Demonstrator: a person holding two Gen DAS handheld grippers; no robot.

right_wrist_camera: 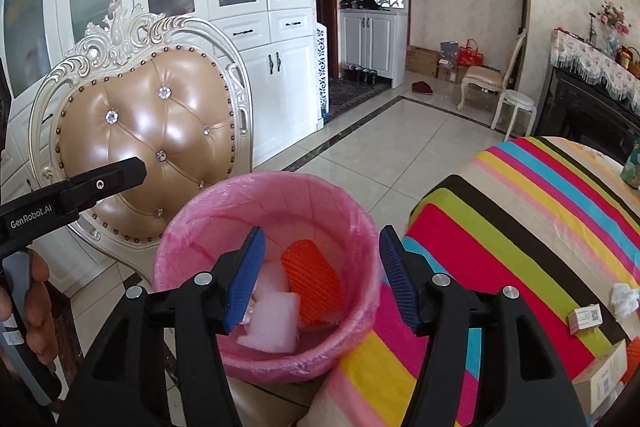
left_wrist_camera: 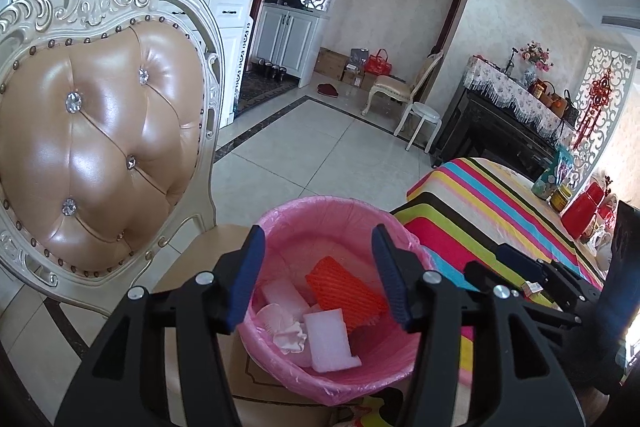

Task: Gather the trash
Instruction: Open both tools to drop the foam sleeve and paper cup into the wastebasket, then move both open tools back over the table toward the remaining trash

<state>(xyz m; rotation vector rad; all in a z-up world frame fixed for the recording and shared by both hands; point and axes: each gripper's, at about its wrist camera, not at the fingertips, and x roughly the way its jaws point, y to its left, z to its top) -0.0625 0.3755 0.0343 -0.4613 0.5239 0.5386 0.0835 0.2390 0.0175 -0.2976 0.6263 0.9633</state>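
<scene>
A bin with a pink liner stands on a chair seat beside the table. Inside lie an orange foam net, white foam pieces and a crumpled tissue. My left gripper hangs open over the bin with nothing between its blue pads. In the right wrist view my right gripper is also open and empty above the bin, over the orange net and white foam. On the striped table lie a crumpled tissue and a small box.
A padded ornate chair rises left of the bin. The table with the striped cloth fills the right, with a cardboard box at its near edge. A person's hand holds the left gripper's handle. Tiled floor lies beyond.
</scene>
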